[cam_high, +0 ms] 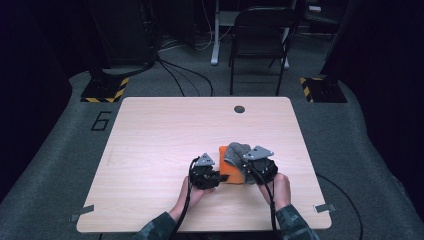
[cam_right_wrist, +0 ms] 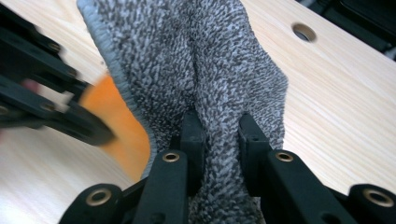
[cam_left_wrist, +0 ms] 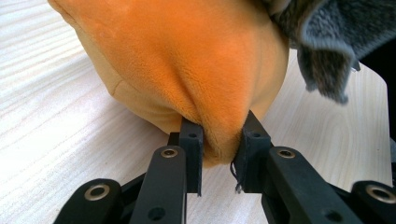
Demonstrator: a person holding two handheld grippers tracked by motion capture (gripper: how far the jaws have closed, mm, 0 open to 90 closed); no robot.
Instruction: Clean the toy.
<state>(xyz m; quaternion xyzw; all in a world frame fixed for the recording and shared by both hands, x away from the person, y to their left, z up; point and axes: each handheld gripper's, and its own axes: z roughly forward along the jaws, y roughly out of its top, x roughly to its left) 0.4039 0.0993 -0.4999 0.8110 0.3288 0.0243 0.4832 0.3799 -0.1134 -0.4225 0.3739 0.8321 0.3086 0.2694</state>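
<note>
Orange cloth (cam_high: 231,171) lies near the table's (cam_high: 150,150) front edge between my 2 grippers, a grey towel (cam_high: 236,152) draped over it. Left gripper view: my left gripper (cam_left_wrist: 219,144) pinches an orange fold. Right gripper view: my right gripper (cam_right_wrist: 219,140) pinches the grey towel, bunched upward.

A black folding metal chair (cam_high: 260,37) stands upper centre on grey carpet floor (cam_high: 350,130); hazard-striped black stand bases (cam_high: 105,90) sit at both sides.

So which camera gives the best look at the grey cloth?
The right gripper view: the grey cloth sits close up, pinched in the right tongs. The left gripper view catches one corner; the high view shows a small bundle.
</note>
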